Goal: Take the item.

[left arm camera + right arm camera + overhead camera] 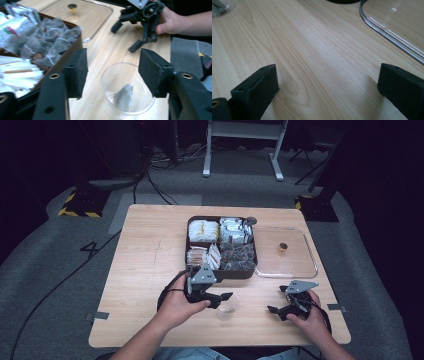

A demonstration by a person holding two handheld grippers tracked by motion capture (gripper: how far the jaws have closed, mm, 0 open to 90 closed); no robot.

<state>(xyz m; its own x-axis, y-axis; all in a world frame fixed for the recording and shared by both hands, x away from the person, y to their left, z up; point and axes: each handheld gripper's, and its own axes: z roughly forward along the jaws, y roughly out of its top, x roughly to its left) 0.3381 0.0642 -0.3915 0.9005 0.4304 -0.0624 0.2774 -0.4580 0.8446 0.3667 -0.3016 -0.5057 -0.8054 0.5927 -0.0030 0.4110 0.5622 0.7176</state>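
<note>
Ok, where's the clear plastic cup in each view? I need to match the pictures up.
High view: the cup stands near the front of the table, just right of the left gripper.
Left gripper view: bottom centre, between that gripper's open jaws, a tea bag inside.
Right gripper view: top left corner, cut off by the edge.
Shared landmark: the clear lid lying flat on the table.

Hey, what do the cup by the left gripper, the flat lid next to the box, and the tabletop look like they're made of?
Cup: clear thin plastic, probably; the sachet inside shows through its wall.
Lid: transparent, glossy plastic or glass; the wood shows through, and its rim catches light.
Tabletop: pale wood or wood-look laminate, matte, with visible grain.
</note>
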